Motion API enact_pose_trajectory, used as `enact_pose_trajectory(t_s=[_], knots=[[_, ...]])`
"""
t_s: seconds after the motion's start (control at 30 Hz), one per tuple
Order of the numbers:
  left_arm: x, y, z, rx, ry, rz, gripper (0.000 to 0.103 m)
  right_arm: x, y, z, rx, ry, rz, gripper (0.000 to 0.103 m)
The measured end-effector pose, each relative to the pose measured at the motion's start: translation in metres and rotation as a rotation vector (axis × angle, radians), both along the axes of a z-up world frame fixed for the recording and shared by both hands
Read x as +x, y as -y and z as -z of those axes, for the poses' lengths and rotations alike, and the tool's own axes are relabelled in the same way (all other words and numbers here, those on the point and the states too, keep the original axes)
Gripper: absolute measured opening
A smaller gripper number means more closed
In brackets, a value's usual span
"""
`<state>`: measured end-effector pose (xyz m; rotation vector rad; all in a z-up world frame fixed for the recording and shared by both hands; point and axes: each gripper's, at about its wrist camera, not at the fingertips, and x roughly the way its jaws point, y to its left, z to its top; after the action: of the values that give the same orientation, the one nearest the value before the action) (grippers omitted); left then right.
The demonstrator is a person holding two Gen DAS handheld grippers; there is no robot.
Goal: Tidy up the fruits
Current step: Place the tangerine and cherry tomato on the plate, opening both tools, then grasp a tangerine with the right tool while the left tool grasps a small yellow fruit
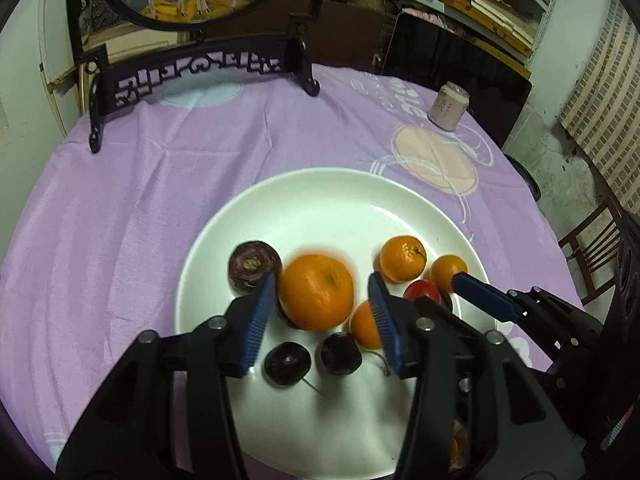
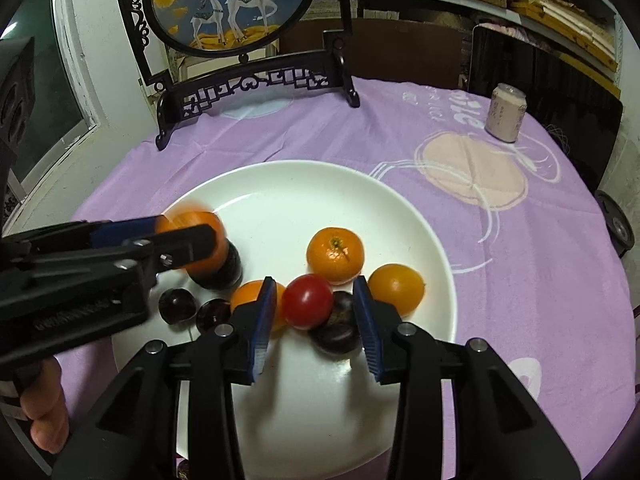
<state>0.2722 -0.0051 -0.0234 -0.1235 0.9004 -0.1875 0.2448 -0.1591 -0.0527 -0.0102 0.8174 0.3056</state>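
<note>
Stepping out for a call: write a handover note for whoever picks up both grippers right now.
Left gripper: open, with its pads on either side of the large orange and a gap at one pad.
Right gripper: open, straddling the red tomato without pressing on it.
Things: all the fruit in view lies on the white plate: a tangerine, smaller orange fruits, cherries and other dark fruit.
Done: the fruit is gathered on the plate.
Left: probably grouping by kind, as the colours are mixed.
</note>
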Motion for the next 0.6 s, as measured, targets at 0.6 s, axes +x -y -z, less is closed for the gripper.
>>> enact_pose_trajectory(t_s=[0.6], knots=[[-0.103,-0.034,0.003,-0.041,0.085,-0.017,0.059,-0.072,0.037,0.0,0.093,0.057,0.039,0.04]])
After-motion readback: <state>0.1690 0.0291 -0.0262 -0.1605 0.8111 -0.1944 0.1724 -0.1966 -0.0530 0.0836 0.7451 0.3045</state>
